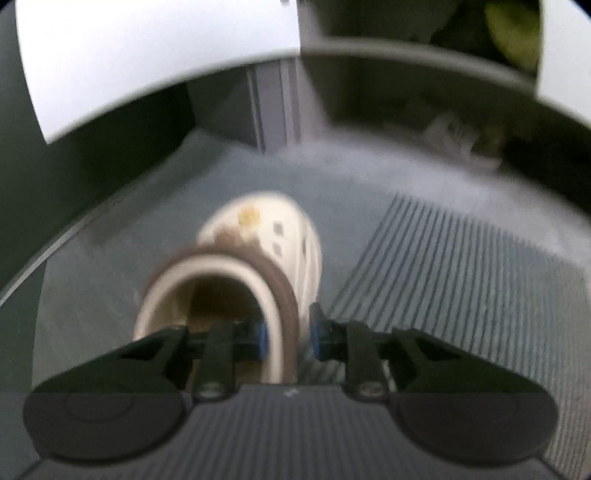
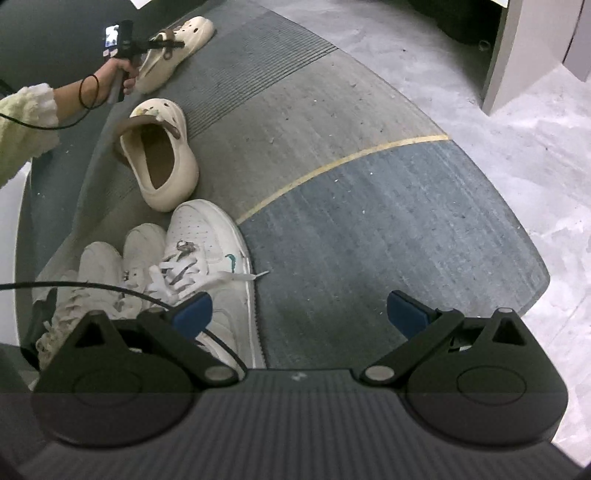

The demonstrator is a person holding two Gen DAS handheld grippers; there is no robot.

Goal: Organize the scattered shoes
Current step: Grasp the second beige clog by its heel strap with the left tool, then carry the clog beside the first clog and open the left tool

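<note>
A cream clog [image 1: 258, 236] with a brown strap lies on the grey floor mat, its toe pointing away. My left gripper [image 1: 289, 338] is shut on the clog's right side wall and strap, one blue pad inside the opening and one outside. The right wrist view shows the same clog [image 2: 184, 33] at the far left with the left gripper [image 2: 173, 44] on it. Its mate, a second cream clog [image 2: 162, 162], lies nearer. Beside that one stand three white sneakers [image 2: 207, 258]. My right gripper [image 2: 299, 314] hangs open above the mat with nothing between its fingers.
A ribbed grey mat [image 2: 332, 221] with a yellow stripe [image 2: 343, 160] covers the floor. A dark shelf unit [image 1: 424, 92] holding blurred shoes stands ahead on the right. A hand [image 2: 122, 74] and a pale sleeve [image 2: 26, 122] hold the left gripper. Pale tiles [image 2: 517, 147] border the mat.
</note>
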